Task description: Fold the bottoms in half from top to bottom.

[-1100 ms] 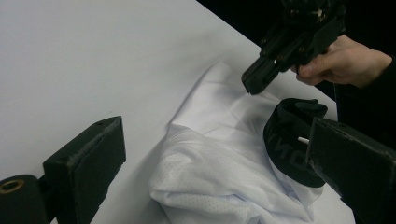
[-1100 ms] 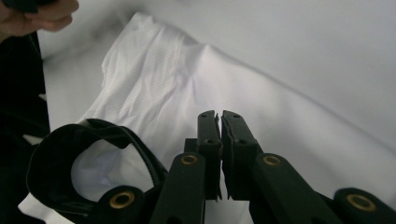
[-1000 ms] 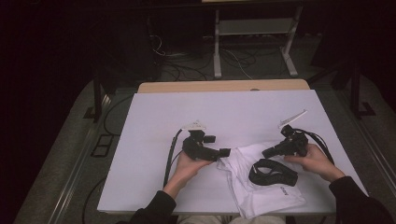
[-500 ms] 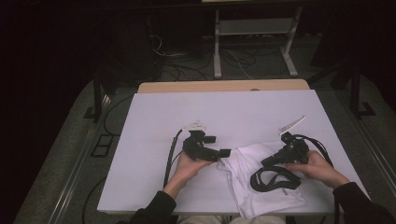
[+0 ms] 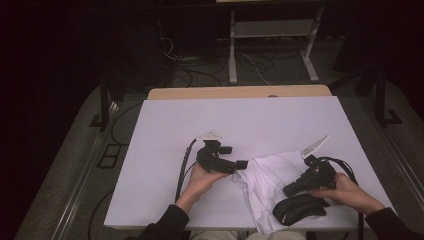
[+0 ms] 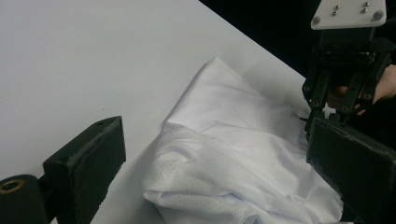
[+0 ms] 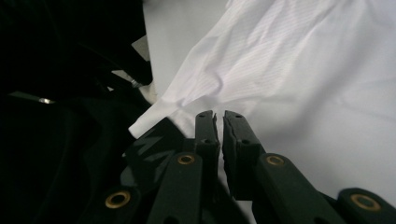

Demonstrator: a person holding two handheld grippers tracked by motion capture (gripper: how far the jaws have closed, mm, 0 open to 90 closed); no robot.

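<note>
My right gripper (image 5: pixel 289 190) sits at the lower right of the high view, jaws nearly closed; in the right gripper view (image 7: pixel 219 122) the two pads stand almost together with a sliver of gap, and I cannot tell whether a fold of cloth is pinched between the tips. The white garment (image 5: pixel 272 177) lies crumpled on the white table (image 5: pixel 165 150), low and right of centre, spilling toward the bottom edge, with its black collar band (image 5: pixel 299 209) at the lower right just under my right hand (image 5: pixel 345 190).

Compared with a second ago, my right hand has slid toward the lower right of the high view, and the black collar band has shifted lower with it, so I judge I am dragging that end of the garment toward the table's near edge to spread it out.

My left gripper (image 5: pixel 242 164) rests at the cloth's left edge, near the frame's centre. In the left gripper view its jaws stand wide apart, with the bunched white fabric (image 6: pixel 233 163) lying between them, unpinched. That side is not anchored yet, so the whole garment may simply follow my pull.
</note>
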